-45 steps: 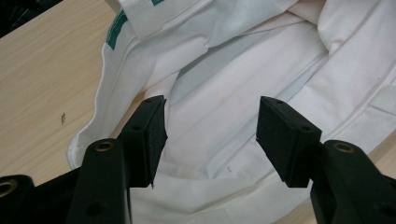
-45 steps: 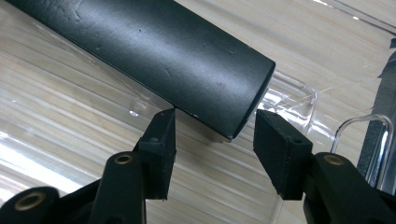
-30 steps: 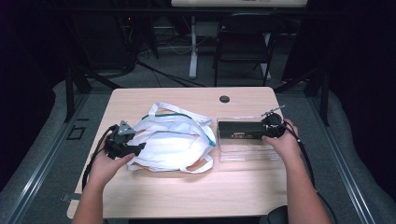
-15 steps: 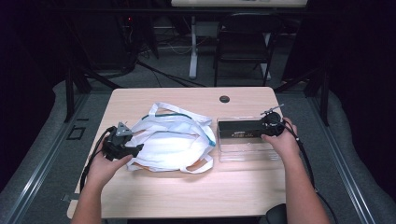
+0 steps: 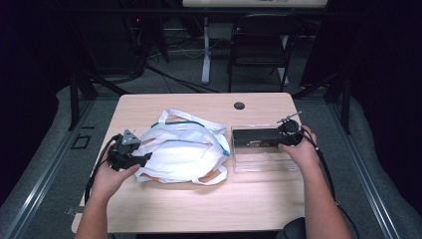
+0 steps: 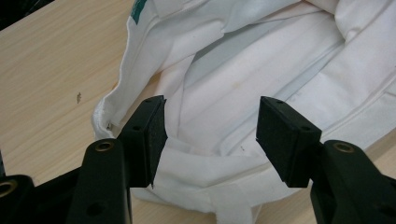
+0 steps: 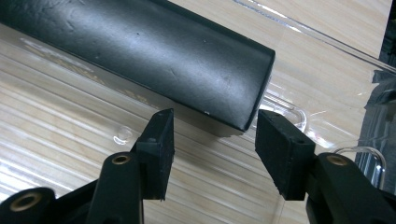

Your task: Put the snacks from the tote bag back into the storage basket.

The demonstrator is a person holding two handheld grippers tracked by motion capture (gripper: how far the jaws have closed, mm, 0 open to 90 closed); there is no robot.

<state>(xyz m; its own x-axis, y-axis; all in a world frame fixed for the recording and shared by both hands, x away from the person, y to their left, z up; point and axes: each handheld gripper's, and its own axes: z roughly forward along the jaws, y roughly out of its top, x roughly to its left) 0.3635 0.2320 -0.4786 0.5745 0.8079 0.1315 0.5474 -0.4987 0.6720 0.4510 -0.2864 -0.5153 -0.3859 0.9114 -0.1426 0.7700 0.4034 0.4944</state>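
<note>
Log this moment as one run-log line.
left gripper: open at white bag edge | right gripper: jaws just opening, open at end of black box in clear tray | nothing gripped

Left tongs (image 5: 144, 158): black body, grey three-cornered plate on top, black cable trailing off the back. Right tongs (image 5: 281, 141): black, cable likewise. Jaws end in flat rectangular black pads (image 6: 286, 135); brass-coloured screw rings on the jaw arms. Forearms bare, no sleeves visible.

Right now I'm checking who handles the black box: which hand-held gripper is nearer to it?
Right. The right hand-held gripper sits at the end of the black box, jaws open beside it. The left hand-held gripper is across the table at the white bag.
</note>
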